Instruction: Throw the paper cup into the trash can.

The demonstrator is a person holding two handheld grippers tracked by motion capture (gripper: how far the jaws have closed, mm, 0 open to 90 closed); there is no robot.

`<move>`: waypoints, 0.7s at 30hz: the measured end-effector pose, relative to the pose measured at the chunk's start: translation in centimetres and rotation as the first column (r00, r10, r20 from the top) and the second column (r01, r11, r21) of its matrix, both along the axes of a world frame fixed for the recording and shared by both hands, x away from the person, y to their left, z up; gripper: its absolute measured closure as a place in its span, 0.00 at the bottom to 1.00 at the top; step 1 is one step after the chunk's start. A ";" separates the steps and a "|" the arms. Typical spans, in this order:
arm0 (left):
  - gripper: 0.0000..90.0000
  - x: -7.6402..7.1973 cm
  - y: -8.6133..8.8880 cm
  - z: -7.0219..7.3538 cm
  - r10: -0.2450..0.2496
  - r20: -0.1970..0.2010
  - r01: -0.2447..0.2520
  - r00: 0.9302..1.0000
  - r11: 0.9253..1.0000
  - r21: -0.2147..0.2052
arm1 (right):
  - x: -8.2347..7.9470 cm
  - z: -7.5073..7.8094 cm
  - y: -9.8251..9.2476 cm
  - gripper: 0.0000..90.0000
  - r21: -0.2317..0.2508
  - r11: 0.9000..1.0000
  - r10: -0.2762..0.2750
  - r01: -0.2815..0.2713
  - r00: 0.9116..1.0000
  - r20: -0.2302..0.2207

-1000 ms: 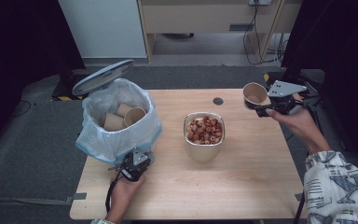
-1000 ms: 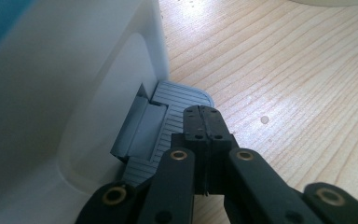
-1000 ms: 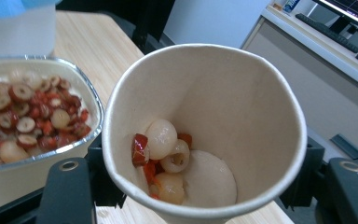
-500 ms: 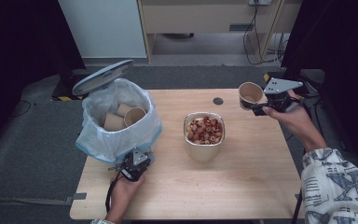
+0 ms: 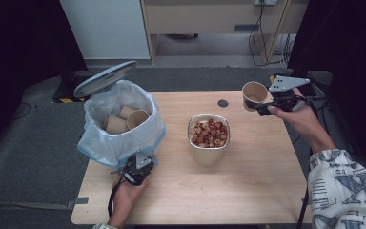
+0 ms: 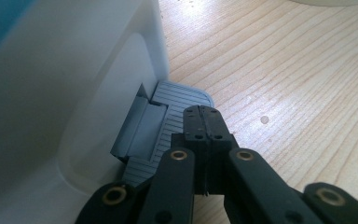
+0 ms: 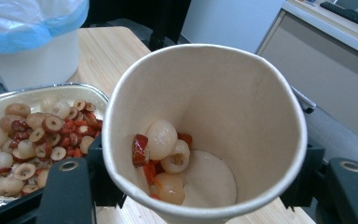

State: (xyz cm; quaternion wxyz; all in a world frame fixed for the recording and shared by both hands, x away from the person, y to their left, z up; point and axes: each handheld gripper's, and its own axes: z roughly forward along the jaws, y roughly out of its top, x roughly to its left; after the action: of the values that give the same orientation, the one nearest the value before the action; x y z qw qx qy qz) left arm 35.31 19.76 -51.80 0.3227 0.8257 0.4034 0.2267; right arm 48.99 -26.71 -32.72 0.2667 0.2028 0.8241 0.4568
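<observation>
Right hand-held gripper (image 5: 263, 106), clamped on paper cup (image 5: 254, 95), shifts left toward fruit bowl (image 5: 208, 134); leftovers unpoured. Left hand-held gripper (image 6: 204, 122), jaws together, presses bin pedal (image 6: 168, 121), lid (image 5: 105, 79) up.

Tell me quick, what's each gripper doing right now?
Left gripper: shut, pressing the bin's grey pedal.
Right gripper: shut on the paper cup holding some dried fruit.

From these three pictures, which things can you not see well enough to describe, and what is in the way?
- Right gripper, right gripper view: the paper cup it holds covers the jaw tips.
- Cup floor: fruit pieces hide part of it.
- Bin, high view: the bag and discarded cups hide its depth.
- Pedal, left gripper view: the shut left gripper covers part; actual contact is unclear.
</observation>
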 end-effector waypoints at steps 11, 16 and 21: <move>1.00 0.0 0.0 0.0 0.001 0.000 -0.001 1.000 1.000 0.000 | 0.0 0.2 0.0 0.36 0.024 1.000 0.012 -0.011 0.999 -0.046; 1.00 0.0 0.0 0.0 0.000 0.001 0.000 1.000 1.000 0.000 | -0.1 0.3 0.1 0.36 0.033 0.999 0.021 -0.019 0.998 -0.061; 1.00 0.0 0.0 0.0 0.000 0.000 0.000 1.000 1.000 0.001 | -0.1 0.4 0.3 0.36 0.044 0.999 0.028 -0.024 0.996 -0.082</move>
State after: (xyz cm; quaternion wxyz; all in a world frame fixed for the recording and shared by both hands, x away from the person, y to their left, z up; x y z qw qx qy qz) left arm 35.31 19.76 -51.80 0.3225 0.8259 0.4031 0.2268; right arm 48.88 -26.46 -32.30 0.2220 0.2165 0.8269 0.4691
